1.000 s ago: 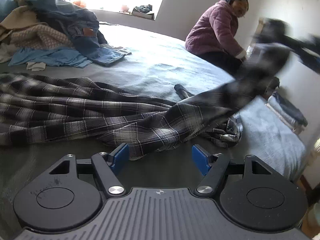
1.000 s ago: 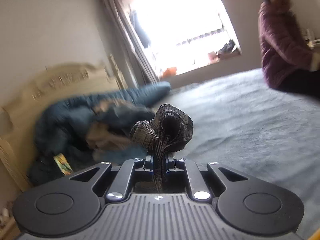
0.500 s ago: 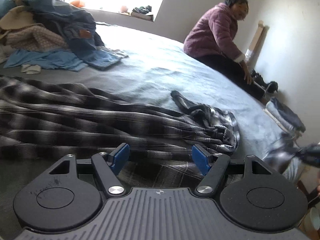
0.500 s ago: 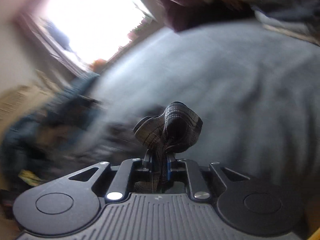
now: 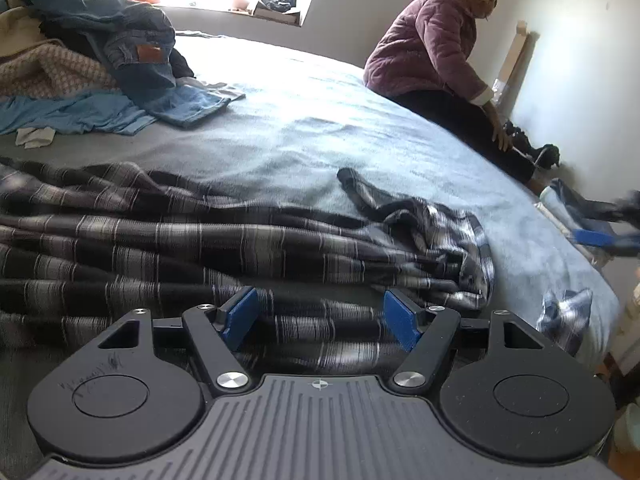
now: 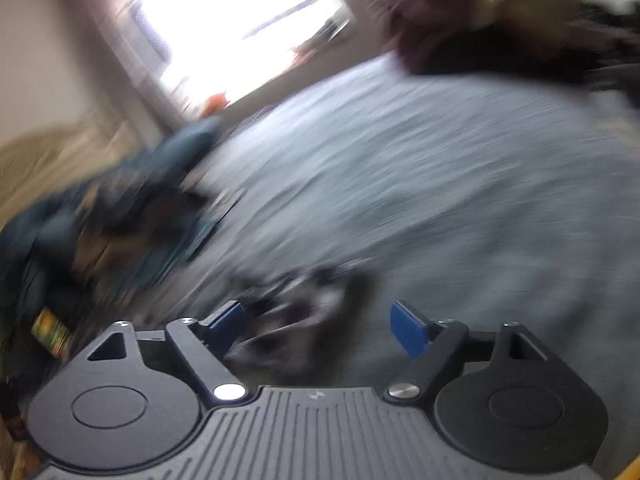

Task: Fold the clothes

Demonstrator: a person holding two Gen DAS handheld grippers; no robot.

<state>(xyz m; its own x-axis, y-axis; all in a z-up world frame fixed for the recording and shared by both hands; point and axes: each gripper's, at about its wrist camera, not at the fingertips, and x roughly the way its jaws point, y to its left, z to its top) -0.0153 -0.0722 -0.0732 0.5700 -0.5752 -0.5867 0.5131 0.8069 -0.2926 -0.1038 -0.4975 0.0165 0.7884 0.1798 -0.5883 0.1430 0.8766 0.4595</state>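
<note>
Your left gripper (image 5: 322, 316) stands wide with nothing pinched; the plaid shirt (image 5: 240, 240) lies rumpled beneath and ahead of its jaws, bare bed (image 5: 320, 120) beyond. Your right gripper (image 6: 318, 324) is opening, blurred plaid cloth loose between its pads. Only the left view shows the clothes pile (image 5: 92, 60) and a seated person (image 5: 436, 52).

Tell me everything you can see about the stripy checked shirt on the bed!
The dark plaid flannel-looking shirt is black and grey with thin white lines. It lies rumpled and unfolded, stretched sideways across the grey-blue bed blanket. One sleeve snakes away toward the bunched right end, where a lighter checked inside shows. A small piece hangs over the bed edge. The left tongs hover open just above its near edge, not gripping it.
</note>
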